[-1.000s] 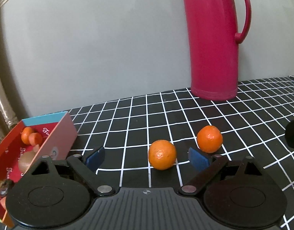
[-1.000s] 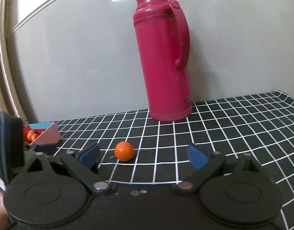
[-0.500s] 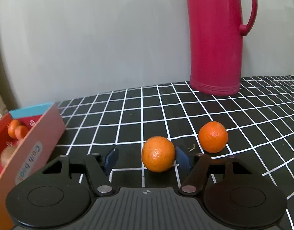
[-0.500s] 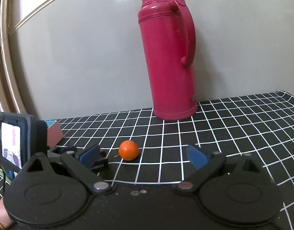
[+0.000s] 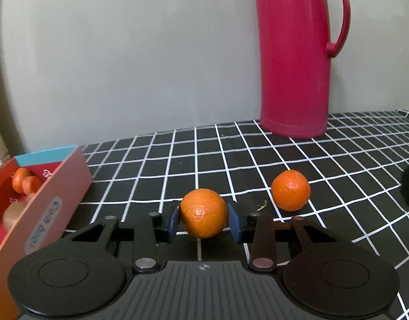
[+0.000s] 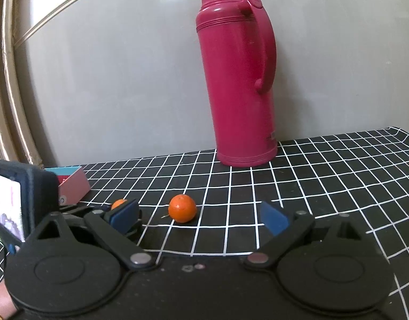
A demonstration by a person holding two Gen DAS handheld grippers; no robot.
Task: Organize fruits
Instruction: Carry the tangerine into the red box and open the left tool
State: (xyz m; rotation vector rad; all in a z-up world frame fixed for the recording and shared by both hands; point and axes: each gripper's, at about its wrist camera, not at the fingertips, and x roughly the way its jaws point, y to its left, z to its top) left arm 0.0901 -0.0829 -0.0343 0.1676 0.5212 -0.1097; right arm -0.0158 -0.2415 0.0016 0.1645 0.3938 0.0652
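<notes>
Orange and bumpy, the near orange (image 5: 204,212) sat low in the middle of my left view, and my left tongs (image 5: 204,221) were pinching it, one blue pad pressed on each side. It looked to be resting on the desk (image 5: 338,160), which wore a black cloth with white squares, but I could not tell for sure if it was lifted.

A second orange (image 5: 290,190) lay loose on the cloth, just to the right of the first one and a little higher in the frame. In my right view that same fruit showed near the middle, and my right tongs (image 6: 199,217) were spread wide around nothing.

The box (image 5: 44,208) stood at the left edge of my left view. It was red inside with a blue end, and it had some small fruits (image 5: 24,182) in it. A tall pink flask (image 5: 295,58) stood at the back on the right, well away from the oranges.

I think the step in hand was the grab, and it seemed done. Next I would need to lift the orange up, carry it left over the box wall, and let go gently inside. A hard squeeze could squash it, and a round fruit can slip. After that, the loose orange would need its turn.
</notes>
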